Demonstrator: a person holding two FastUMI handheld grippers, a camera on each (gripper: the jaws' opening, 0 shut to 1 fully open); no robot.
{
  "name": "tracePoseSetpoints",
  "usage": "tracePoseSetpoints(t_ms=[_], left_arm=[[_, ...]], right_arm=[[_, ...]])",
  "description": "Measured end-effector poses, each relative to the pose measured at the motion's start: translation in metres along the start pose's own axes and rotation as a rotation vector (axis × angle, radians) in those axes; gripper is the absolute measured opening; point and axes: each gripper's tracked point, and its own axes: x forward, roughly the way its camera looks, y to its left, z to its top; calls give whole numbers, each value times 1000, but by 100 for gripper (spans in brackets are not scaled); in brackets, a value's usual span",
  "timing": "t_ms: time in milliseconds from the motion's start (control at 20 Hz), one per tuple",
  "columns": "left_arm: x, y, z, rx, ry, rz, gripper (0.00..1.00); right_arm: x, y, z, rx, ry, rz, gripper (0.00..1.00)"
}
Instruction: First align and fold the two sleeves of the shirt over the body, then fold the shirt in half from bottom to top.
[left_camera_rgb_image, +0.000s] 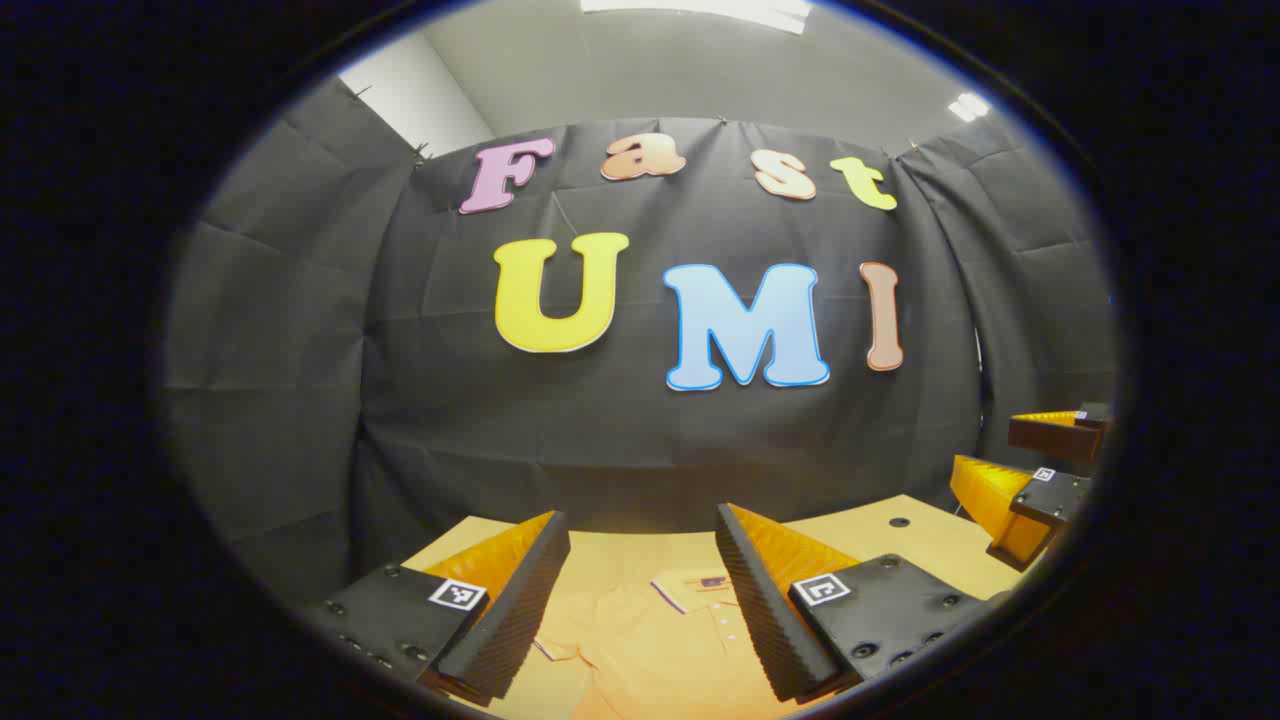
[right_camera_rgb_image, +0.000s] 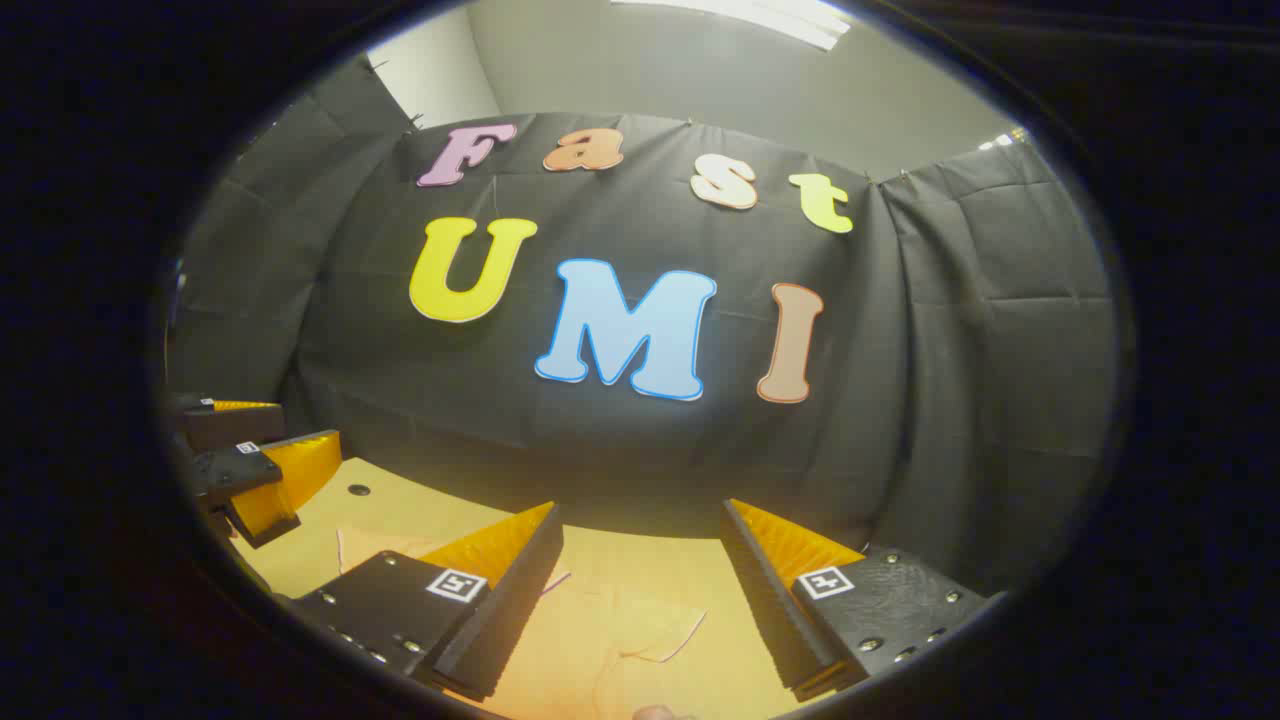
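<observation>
An orange polo shirt (left_camera_rgb_image: 655, 640) lies flat on the table, collar and button placket toward the far wall. My left gripper (left_camera_rgb_image: 640, 600) hovers open above it, the collar showing in the gap between its fingers. In the right gripper view, a sleeve of the shirt (right_camera_rgb_image: 620, 625) with a thin dark hem lies on the table under my right gripper (right_camera_rgb_image: 640, 590), which is open and holds nothing. The right gripper (left_camera_rgb_image: 1035, 475) appears at the far right of the left gripper view, and the left gripper (right_camera_rgb_image: 260, 465) at the far left of the right gripper view.
The wooden table (left_camera_rgb_image: 930, 545) has a small round hole (left_camera_rgb_image: 899, 522) near its far right part, seen also as a hole (right_camera_rgb_image: 358, 490) in the right gripper view. The black cloth wall (left_camera_rgb_image: 620, 430) stands close behind the table's far edge.
</observation>
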Motion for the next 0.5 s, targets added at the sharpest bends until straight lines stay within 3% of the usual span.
tracePoseSetpoints(t_ms=[500], left_arm=[[2, -14, 6, 9, -20, -4, 95]], right_arm=[[0, -5, -3, 16, 12, 5, 97]])
